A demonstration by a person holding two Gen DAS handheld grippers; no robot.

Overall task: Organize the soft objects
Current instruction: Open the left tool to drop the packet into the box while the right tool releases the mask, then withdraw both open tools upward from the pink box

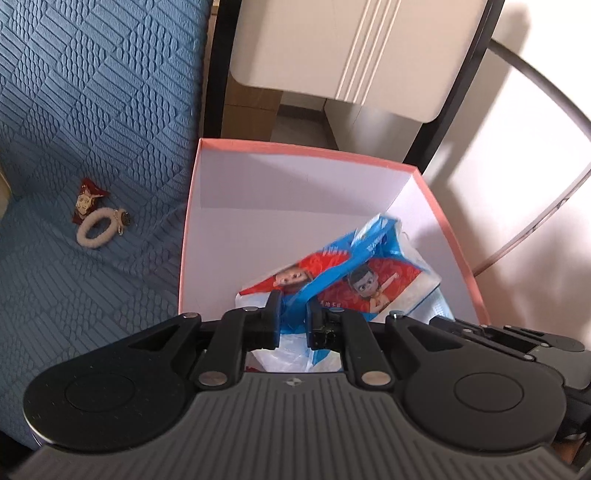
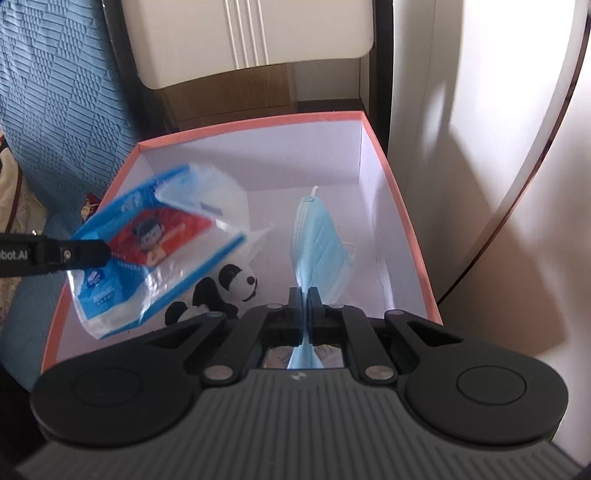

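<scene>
On the far left I see the blue sofa, its quilted cover carrying a small red packet and, touching it, a white fluffy hair tie with a charm. Just right of the sofa stands the box — pink rim, white inside, open at the top.

My left gripper hangs over the box with its jaws pinching the tissue pack, a blue and red plastic pack with cartoon figures; the pack juts forward from the jaws above the box's floor, blurred at its far end. From the right camera the same pack shows at the left side of the box, the left gripper's finger coming in from the edge.

Under the pack, inside the box, lies a panda toy. Right of it my right gripper has its jaws pressed together on a blue mask — the mask stands up edge-on over the box floor, one ear loop hanging out to its right. Behind the box is a white cabinet.
</scene>
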